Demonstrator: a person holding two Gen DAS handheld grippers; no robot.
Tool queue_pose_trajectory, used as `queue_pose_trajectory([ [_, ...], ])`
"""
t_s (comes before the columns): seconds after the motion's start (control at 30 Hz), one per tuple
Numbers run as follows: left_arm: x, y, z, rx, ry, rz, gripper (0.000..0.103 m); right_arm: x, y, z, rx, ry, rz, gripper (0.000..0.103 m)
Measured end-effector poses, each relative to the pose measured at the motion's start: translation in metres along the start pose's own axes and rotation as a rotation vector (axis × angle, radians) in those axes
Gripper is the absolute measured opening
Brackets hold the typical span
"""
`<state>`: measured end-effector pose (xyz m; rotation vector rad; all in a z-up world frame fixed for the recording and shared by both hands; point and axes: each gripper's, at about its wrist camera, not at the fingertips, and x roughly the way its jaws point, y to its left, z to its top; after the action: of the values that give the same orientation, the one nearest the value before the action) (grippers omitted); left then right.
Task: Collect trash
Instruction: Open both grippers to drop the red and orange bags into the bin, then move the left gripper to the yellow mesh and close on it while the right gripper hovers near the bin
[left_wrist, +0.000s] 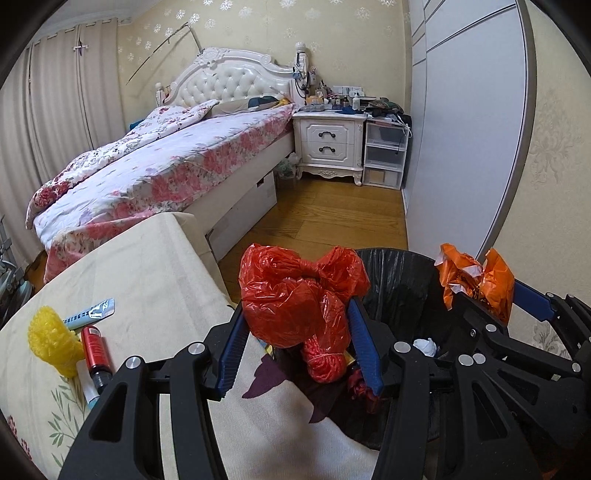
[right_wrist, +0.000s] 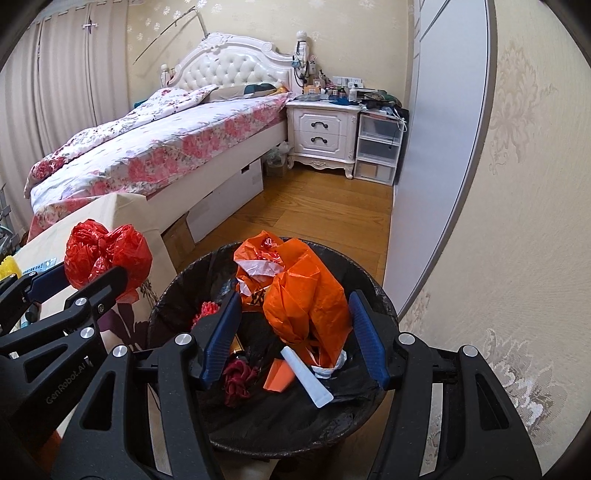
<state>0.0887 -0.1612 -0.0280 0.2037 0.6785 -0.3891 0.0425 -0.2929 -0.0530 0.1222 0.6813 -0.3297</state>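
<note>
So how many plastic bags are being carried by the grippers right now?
2. A red bag is clamped in the left hand-held gripper beside the bin; an orange bag is in the right hand-held gripper over the bin.

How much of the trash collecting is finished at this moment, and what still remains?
Done: the black-lined bin already holds scraps. In hand: the left hand-held gripper grips a red bag at the bin's edge; the right hand-held gripper holds an orange bag above the bin. Left: a yellow item and tubes on the cloth-covered surface.
</note>
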Motion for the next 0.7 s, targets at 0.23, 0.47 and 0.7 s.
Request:
queue_pose_trajectory([
  [0.23, 0.003, -0.001, -0.002, -0.005, 0.009, 0.007, 0.066, 0.003, -0.006, -0.004, 0.035, 0.006, -0.017, 0.066],
  [0.47, 0.001, 0.001, -0.001, -0.014, 0.007, 0.010, 0.073, 0.001, -0.010, -0.004, 0.043, 0.000, -0.026, 0.067],
  [0.7, -0.005, 0.010, 0.000, -0.037, 0.004, 0.020, 0.074, -0.002, -0.007, -0.004, 0.037, 0.001, -0.020, 0.067],
])
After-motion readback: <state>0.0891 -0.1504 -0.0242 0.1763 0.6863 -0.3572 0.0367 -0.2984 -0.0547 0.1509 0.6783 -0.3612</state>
